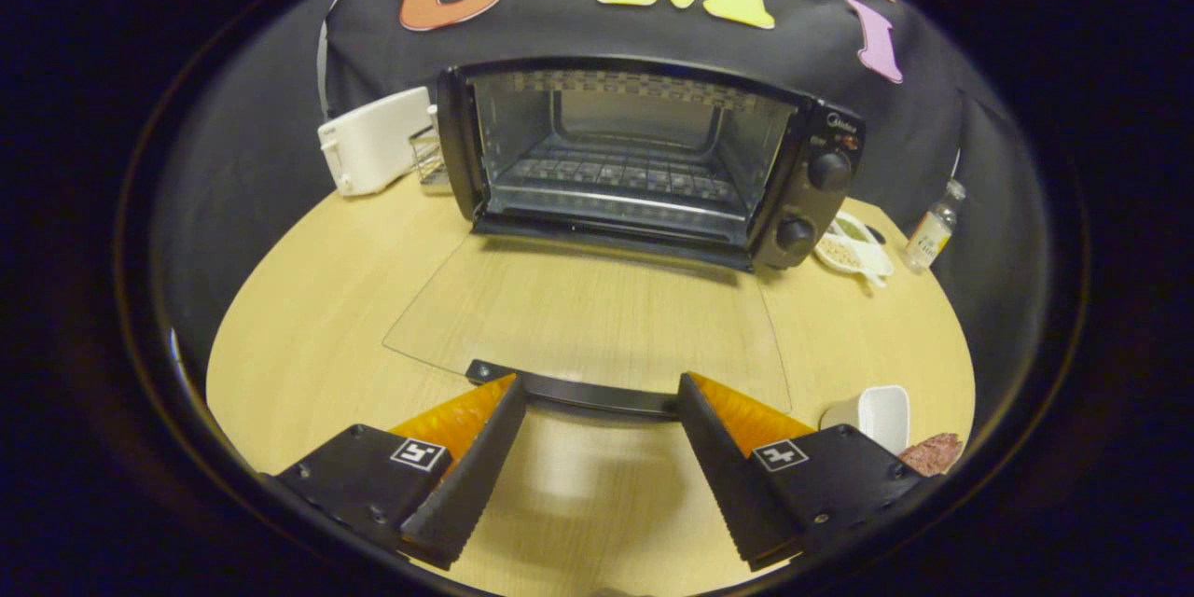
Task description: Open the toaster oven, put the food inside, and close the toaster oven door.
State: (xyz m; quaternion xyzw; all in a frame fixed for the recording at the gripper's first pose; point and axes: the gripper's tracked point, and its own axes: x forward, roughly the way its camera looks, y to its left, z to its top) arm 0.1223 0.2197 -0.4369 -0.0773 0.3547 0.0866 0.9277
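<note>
— Gripper (597, 406) fingers spread wide, holding nothing, right at the door handle (583, 395).
— And the toaster oven (644, 159)?
— Glass door (588, 317) folded flat on the table (308, 298); food (931, 452) sits beside the right finger, near the table's edge.
</note>
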